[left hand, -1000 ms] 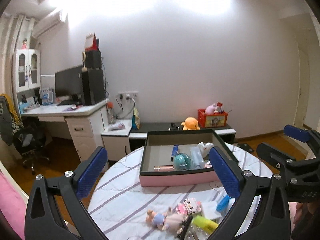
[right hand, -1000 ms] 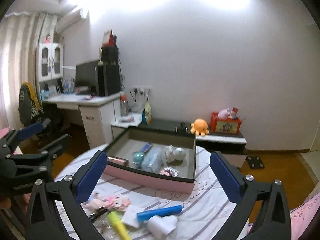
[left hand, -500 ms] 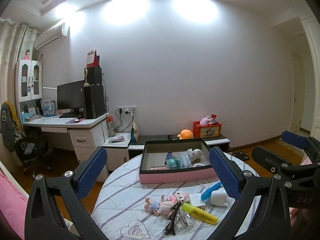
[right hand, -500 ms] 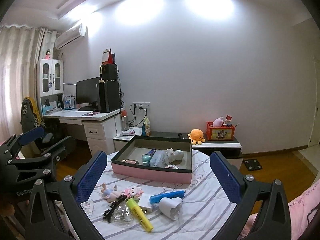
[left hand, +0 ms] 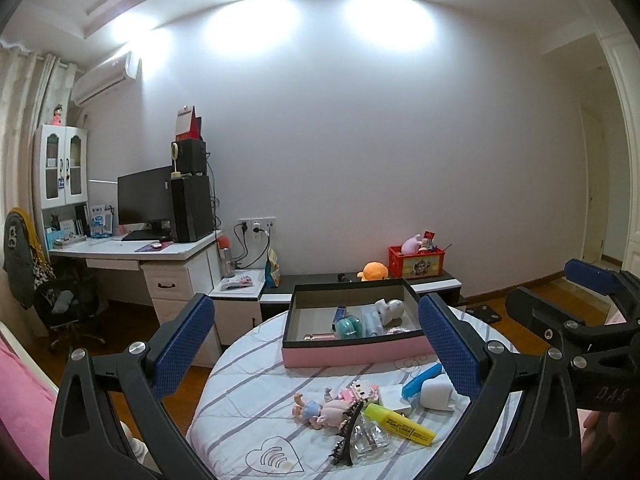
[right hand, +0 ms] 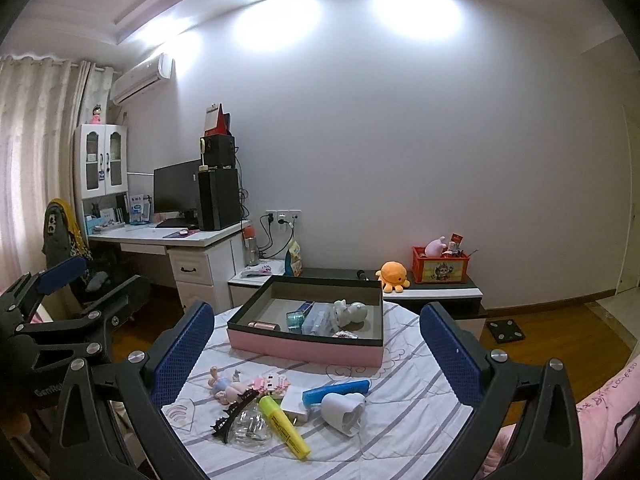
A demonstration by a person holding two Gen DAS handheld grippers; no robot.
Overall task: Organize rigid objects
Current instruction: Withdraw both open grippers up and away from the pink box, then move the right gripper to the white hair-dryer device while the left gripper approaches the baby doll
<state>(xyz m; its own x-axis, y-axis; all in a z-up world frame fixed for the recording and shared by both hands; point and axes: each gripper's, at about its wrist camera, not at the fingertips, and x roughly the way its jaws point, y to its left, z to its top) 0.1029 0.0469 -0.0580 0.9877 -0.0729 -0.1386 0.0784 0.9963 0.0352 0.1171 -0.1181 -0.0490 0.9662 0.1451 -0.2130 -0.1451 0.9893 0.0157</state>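
Right wrist view showed the right gripper (right hand: 316,356) spread wide and empty, raised above the near clutter; the left gripper (left hand: 316,348) was likewise wide and empty. Beneath lay a yellow highlighter (right hand: 285,426), a blue tube (right hand: 335,391) and a white cup (right hand: 343,408) (tipped on its side). The pink box (right hand: 306,346) sat farther off. I'd judge one loose piece should be approached squarely, across its narrow width.

Striped cloth (right hand: 400,420) covers the desk; the yellow highlighter (right hand: 285,426) looks glossy plastic, the floor (right hand: 560,316) polished wood, jaws' blue pads (left hand: 448,344) dimpled.
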